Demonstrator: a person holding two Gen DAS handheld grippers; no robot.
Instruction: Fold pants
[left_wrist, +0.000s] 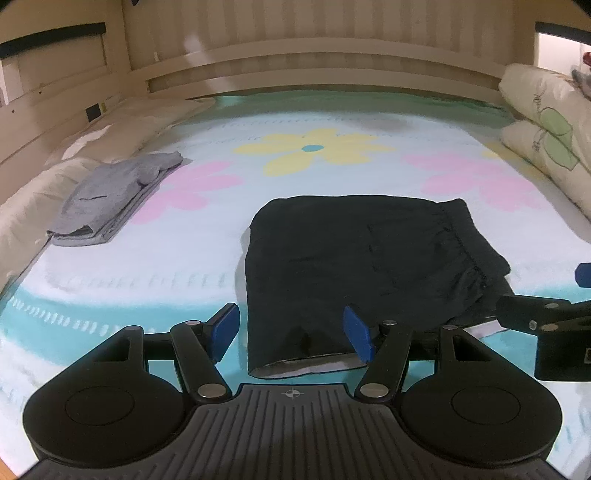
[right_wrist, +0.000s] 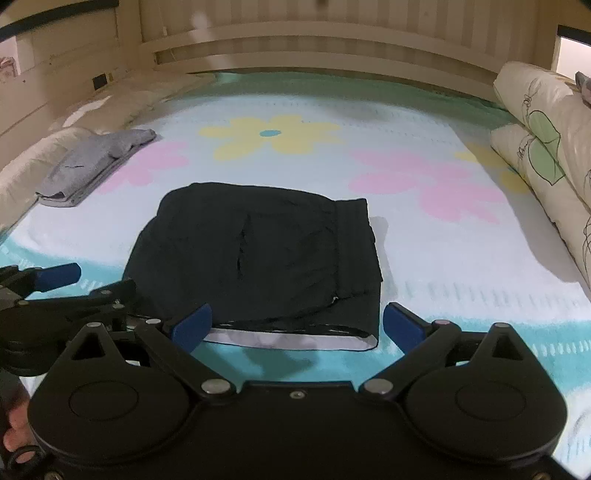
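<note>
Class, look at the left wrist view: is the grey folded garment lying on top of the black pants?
No, the grey garment lies apart, far left of the black pants.

One folded black pants, one grey folded garment — two pillows, two claws.

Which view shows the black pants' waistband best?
The right wrist view: the waistband lies unobstructed on the folded black pants, its ribbing visible. In the left wrist view the waistband curves away near the pile's right edge, more distorted.
</note>
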